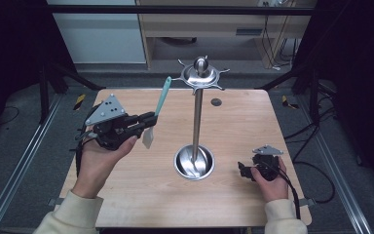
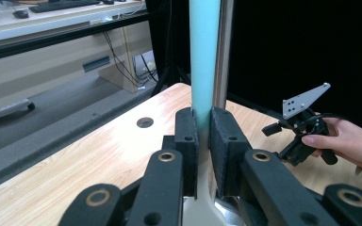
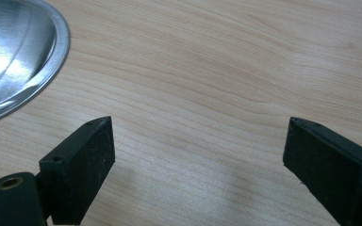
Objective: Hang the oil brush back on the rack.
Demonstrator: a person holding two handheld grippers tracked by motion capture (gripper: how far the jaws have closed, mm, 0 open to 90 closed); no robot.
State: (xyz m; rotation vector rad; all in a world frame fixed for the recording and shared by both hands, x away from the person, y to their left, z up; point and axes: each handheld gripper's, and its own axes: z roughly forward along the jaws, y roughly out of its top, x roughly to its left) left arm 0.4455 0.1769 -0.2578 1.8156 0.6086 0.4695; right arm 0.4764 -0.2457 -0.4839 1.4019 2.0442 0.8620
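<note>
Right tool (image 1: 247,171) low by the tabletop's (image 1: 141,195) near right corner, jaws spread wide over bare wood. Steel stand's dish (image 1: 194,162) mid-tabletop. Left tool (image 1: 148,119) clamped on teal-handled spatula (image 1: 161,100), raised over the left side, handle tilting toward the far edge.

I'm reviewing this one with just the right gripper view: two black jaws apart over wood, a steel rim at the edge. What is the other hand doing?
Observer: The left gripper is shut on a spatula with a teal handle, held above the table.
Operator: What does that steel rim belong to?
Observer: It is the round base of a utensil stand; its pole rises to a hooked top ring.
Operator: Anything hanging there?
Observer: No, the hooks are bare.
</note>
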